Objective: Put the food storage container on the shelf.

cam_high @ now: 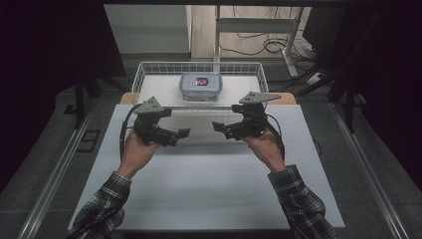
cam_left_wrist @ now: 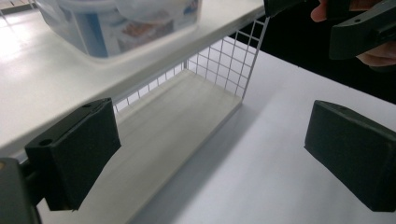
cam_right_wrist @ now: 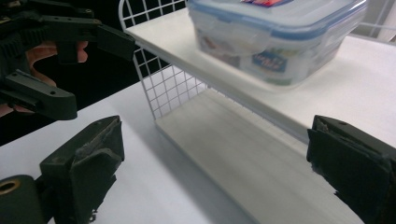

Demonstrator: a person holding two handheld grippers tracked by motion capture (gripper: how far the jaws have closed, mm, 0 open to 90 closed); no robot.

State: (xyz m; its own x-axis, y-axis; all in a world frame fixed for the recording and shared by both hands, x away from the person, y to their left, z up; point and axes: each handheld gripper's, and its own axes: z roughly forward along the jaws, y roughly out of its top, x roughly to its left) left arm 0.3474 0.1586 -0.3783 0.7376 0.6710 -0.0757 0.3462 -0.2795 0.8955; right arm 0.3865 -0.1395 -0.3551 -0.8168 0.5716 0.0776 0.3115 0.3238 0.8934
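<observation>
white table [cam_high: 209,189]: both open grippers face shelf's container [cam_high: 201,86].

A: What colour is the food container [cam_high: 201,86]?

B: Clear plastic, with a blue-edged lid and a red and dark label on top. Its side carries a blue label too; the print is too blurred to read.

A: And the wire shelf [cam_high: 144,74]?

B: White wire grid, white top board, a pale wood-grain board below.

A: The counter [cam_high: 209,184]?

B: Plain white, set on a grey floor [cam_high: 45,164].

A: The tools?

B: The left gripper [cam_high: 185,132] and right gripper [cam_high: 217,126] are both black, each under a grey three-cornered plate. The sleeves [cam_high: 102,204] are plaid, dark with light lines, perhaps black and grey.
</observation>
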